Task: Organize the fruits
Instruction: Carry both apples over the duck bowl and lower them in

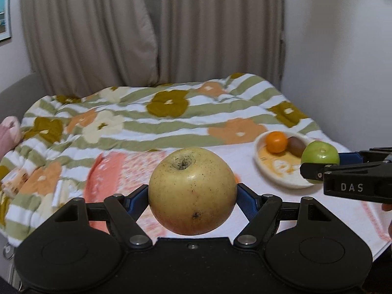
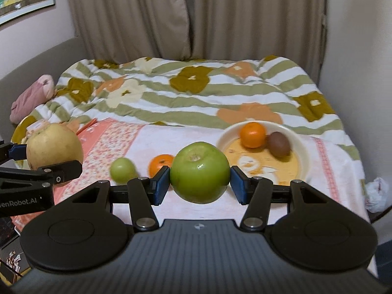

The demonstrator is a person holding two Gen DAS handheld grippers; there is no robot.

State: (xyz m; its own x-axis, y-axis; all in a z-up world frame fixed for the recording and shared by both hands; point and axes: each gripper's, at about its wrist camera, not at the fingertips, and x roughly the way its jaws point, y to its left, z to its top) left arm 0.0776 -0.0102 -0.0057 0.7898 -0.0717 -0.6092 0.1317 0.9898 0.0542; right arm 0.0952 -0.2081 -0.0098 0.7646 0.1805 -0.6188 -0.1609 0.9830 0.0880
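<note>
Holding fruit in both grippers, I judge the step in hand to be carrying each piece to the bowl [image 2: 302, 147] and setting it down there; my left gripper [image 1: 192, 196] pinches the yellow apple [image 1: 192, 193] at the centre of the left view, blue pads pressed to its flanks, stem dimple up; my right gripper [image 2: 199, 175] pinches the green apple [image 2: 199, 171] the same way at the centre of the right view.

The bowl sits right of centre in the right view, on the pale cloth [image 2: 196, 142] spread over the bed; it already holds an orange [image 2: 252, 134] and a kiwi [image 2: 278, 144] touching each other toward its far side; the near part of the bowl is bare, so that is where I would aim.

To do it well I would bring the right one in first, since it is nearer the bowl; lower until the apple rests on the bowl floor before spreading the fingers, because round fruit rolls; keep clear of the kiwi so it is not knocked over the rim; keep the left gripper back until the right has left, for the two are near each other already.

A small green fruit [image 2: 122, 167] and a second orange [image 2: 160, 164] lie on the cloth left of centre, apparently apart, though blur makes that uncertain; they wait their turn.
</note>
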